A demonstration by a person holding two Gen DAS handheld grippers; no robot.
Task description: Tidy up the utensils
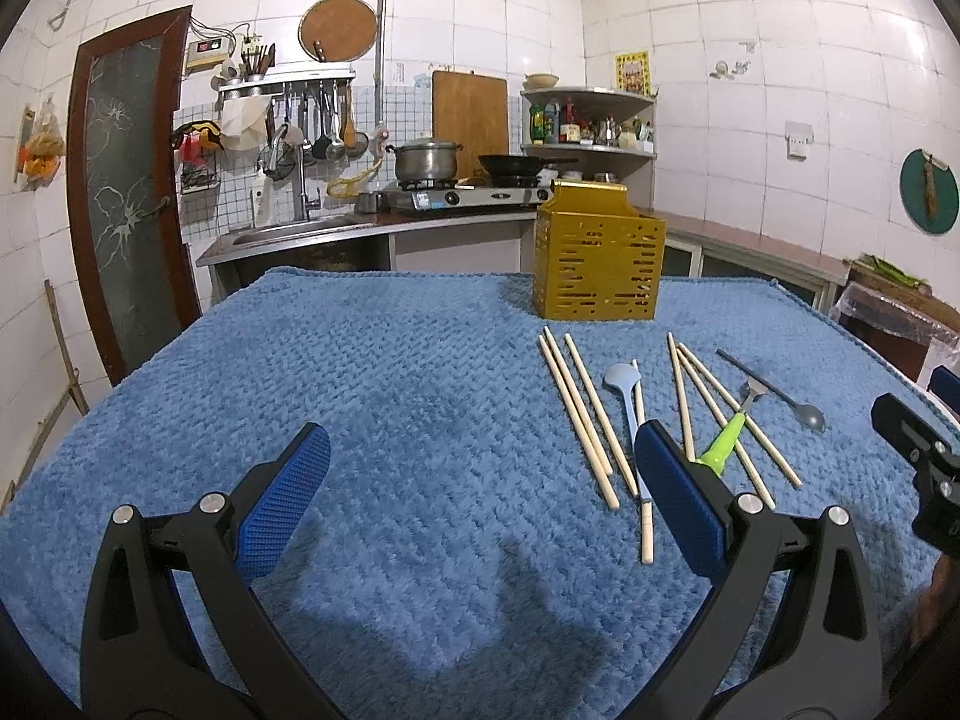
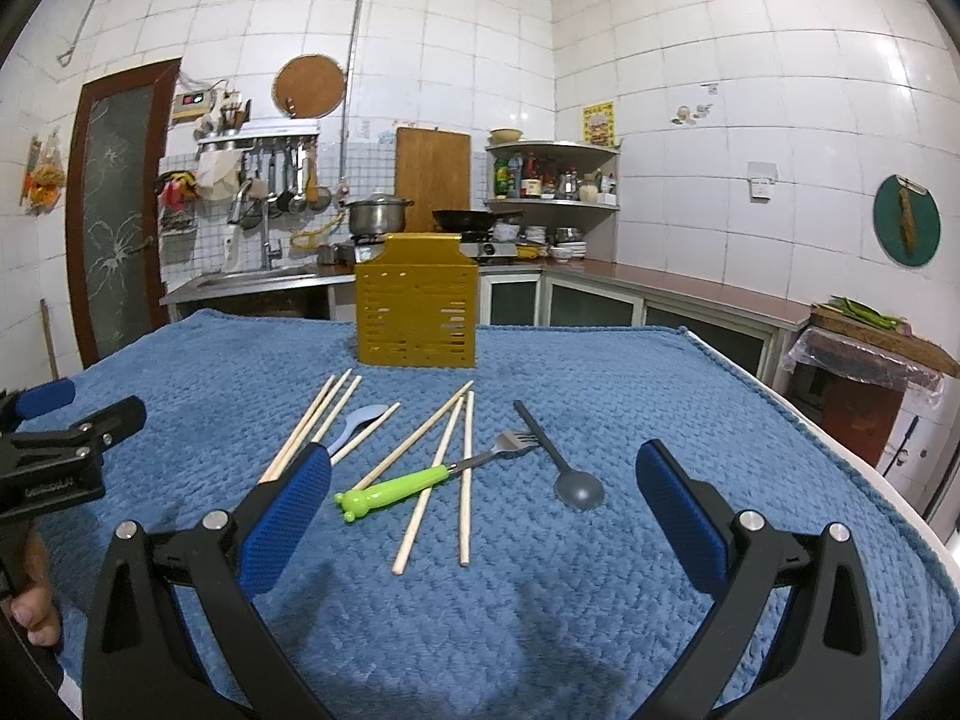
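Both my grippers, left (image 1: 480, 498) and right (image 2: 483, 516), hover spread wide and empty over the blue cloth (image 1: 360, 396). The chopsticks (image 2: 465, 474), fork (image 2: 420, 483), grey spoon (image 2: 576, 489) and pale spoon (image 2: 360, 420) lie loose before the gold holder (image 2: 416, 315). All look light and stiff; the chopsticks are thin and may roll. I judge mid-shaft the best hold, the fork by its green handle.

Desk (image 1: 360, 372), blue cover: left half bare, open to approach. Right half: chopsticks (image 2: 432, 480), fork (image 2: 420, 483), two spoons (image 2: 564, 468) lying loose and overlapping, narrow gaps between. Gold holder (image 2: 416, 315) upright at the far edge, behind them. Near edge clear.
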